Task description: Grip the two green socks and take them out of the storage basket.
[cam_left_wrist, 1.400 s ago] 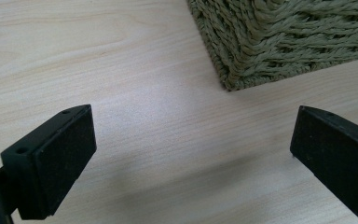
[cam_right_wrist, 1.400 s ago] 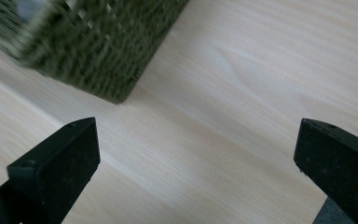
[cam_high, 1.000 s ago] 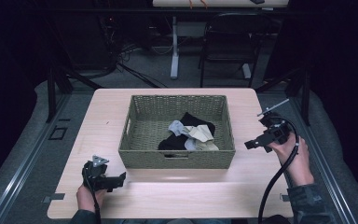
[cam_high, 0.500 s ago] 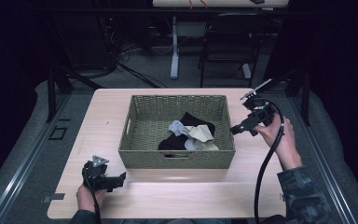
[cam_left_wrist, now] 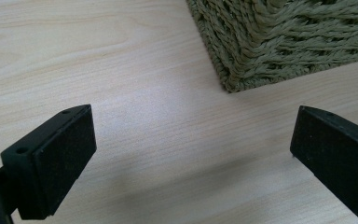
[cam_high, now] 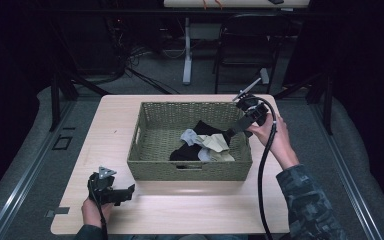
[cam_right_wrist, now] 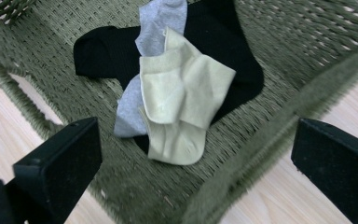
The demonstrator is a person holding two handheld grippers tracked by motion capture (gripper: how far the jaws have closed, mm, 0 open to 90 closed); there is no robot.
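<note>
Pale sock (cam_right_wrist: 179,100) lies atop the grey sock (cam_right_wrist: 161,21) and black sock (cam_right_wrist: 223,42) in the basket (cam_high: 190,170) — soft, light, floppy; pinch its folded cuff. Right tongs (cam_high: 228,134) gape above it; left tongs (cam_high: 130,191) sit spread, empty, by the basket's corner.

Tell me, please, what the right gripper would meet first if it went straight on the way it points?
Most likely the pale yellow sock on top of the pile in the woven green basket. The open right gripper looks straight at it, though depth is hard to judge.
</note>
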